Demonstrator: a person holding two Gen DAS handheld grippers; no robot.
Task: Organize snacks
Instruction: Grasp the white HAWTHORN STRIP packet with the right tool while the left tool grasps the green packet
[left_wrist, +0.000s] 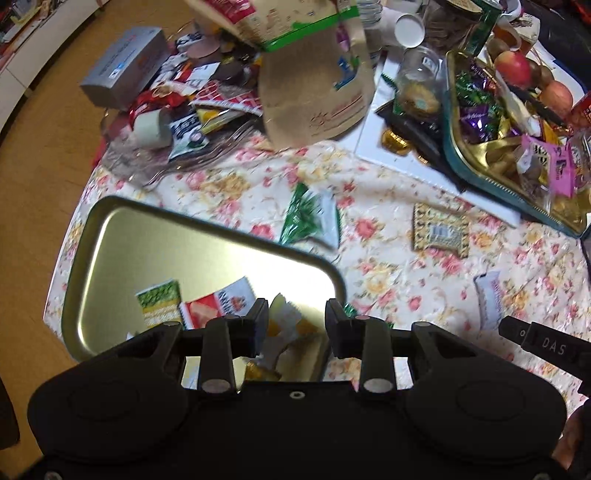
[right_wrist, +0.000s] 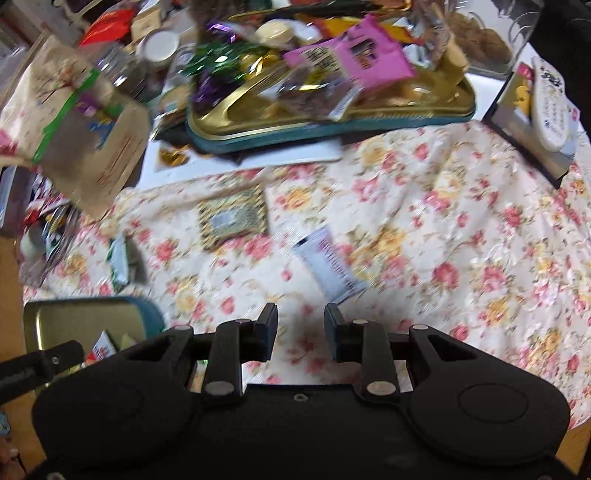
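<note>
Left claw (left_wrist: 296, 317), jaws apart and empty, above the gold tin's (left_wrist: 110, 236) right rim; snack packets (left_wrist: 207, 306) lie inside. Right of the tin: green sachet (left_wrist: 312, 218), patterned packet (left_wrist: 439, 230), white wrapper (right_wrist: 328, 264) on bare floral table (right_wrist: 461, 240). Right claw (right_wrist: 300, 325), jaws apart, empty.

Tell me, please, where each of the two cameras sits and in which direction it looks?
Left wrist: sits on the left gripper, looking steeply down over the silver tin; its own two fingers show apart, and the right gripper's tip enters at the right edge.
Right wrist: sits on the right gripper, looking down at the floral tablecloth; its own fingers show, with nothing between them.
Shared: silver tin, green packet, patterned packet, white packet, gold tray.
</note>
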